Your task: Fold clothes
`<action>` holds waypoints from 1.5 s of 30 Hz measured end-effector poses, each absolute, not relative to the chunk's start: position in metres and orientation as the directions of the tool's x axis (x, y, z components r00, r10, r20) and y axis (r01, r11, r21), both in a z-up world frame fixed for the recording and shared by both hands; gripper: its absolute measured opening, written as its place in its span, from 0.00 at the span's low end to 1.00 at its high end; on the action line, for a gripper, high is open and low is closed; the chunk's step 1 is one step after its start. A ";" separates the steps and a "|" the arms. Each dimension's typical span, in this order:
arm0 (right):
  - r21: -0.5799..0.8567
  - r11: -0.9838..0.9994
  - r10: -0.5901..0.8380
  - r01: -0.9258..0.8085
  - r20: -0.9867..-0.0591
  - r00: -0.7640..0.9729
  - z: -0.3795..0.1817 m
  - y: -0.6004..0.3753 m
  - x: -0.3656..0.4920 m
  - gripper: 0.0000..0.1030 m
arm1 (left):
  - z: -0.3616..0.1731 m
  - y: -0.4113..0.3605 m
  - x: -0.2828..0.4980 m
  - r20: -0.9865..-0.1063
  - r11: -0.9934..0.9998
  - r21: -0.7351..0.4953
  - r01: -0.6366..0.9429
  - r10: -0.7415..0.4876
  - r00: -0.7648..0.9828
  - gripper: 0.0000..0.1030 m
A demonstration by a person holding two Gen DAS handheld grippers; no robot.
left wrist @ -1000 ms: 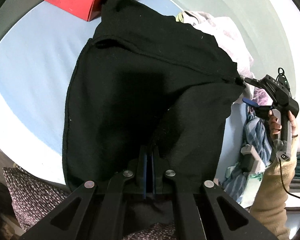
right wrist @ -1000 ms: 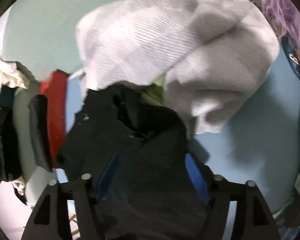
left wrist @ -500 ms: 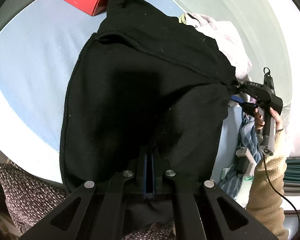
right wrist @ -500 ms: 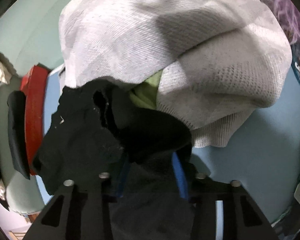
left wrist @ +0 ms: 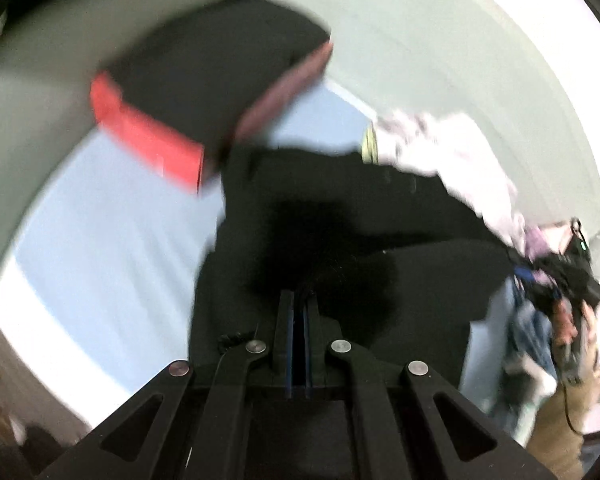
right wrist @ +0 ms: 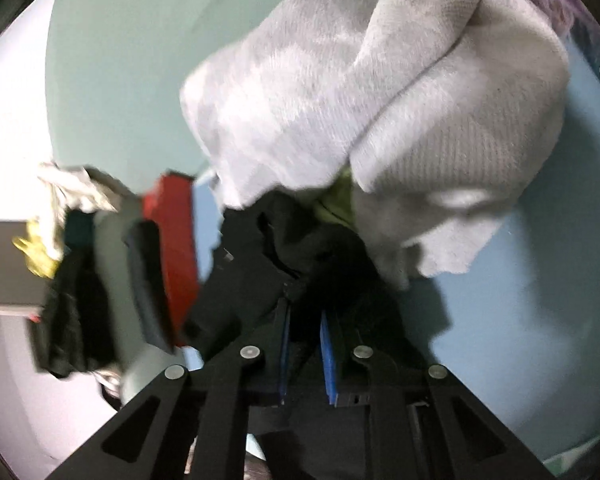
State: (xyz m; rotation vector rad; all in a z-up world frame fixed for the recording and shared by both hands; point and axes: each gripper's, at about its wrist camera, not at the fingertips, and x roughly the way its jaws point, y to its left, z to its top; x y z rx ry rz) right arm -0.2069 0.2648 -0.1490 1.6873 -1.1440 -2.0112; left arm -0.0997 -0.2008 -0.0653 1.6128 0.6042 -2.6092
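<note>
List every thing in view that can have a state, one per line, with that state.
left gripper: shut on the black garment's edge.
right gripper: jaws just closed in, gripping black cloth.
black garment: held at two points, spread over the blue sheet.
white knit garment: unfolded, bunched in a heap.
red box: open, with dark contents.
blue sheet: spread flat.

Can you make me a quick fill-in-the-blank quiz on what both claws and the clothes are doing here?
1. Both claws grip the same ____ garment.
2. The left claw is fully ____ on the fabric.
3. The box beyond the garment is ____.
4. Beyond the right claw lies a bunched ____ knit.

Missing words: black; shut; red; white
</note>
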 end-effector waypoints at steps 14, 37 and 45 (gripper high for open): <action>0.925 -0.240 -0.729 -0.295 -0.372 -0.574 -0.166 0.295 -0.225 0.72 | -0.091 -0.235 -0.226 -0.862 -0.846 -0.279 0.455 0.012 -0.506 0.33; 0.144 -0.978 -0.183 0.150 -0.938 -0.293 -0.154 0.151 -0.200 0.52 | -0.183 -0.139 -0.173 -0.878 -0.980 -0.043 0.194 -0.056 -0.476 0.64; -0.073 -0.997 0.077 -0.028 -0.842 -0.534 -0.130 0.177 -0.206 0.86 | -0.156 -0.147 -0.110 -0.785 -0.971 0.017 0.239 -0.161 -0.598 0.64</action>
